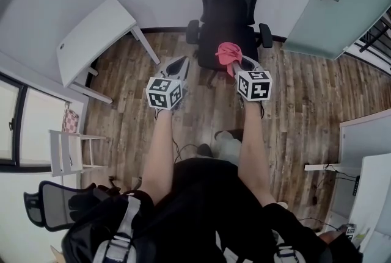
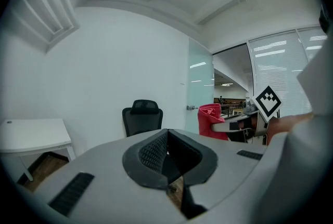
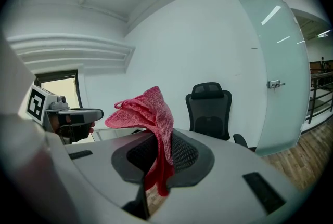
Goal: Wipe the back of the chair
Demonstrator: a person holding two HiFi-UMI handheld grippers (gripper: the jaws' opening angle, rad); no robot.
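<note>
Right gripper (image 3: 158, 154) pinches red cloth (image 3: 146, 111) (left gripper (image 2: 167, 151) closed) facing black chair (image 3: 209, 109).

My left gripper (image 2: 167, 137) has its jaws pressed together on nothing, with the black chair (image 2: 142, 119) straight beyond, a white table (image 2: 31, 137) to the chair's left and a red cloth (image 2: 210, 120) to its right.

A black mesh office chair (image 1: 229, 11) stands upright at top centre, seat facing forward. Just below it, a crumpled pink cloth (image 1: 227, 53) is pinched in the right gripper (image 1: 235, 64).
</note>
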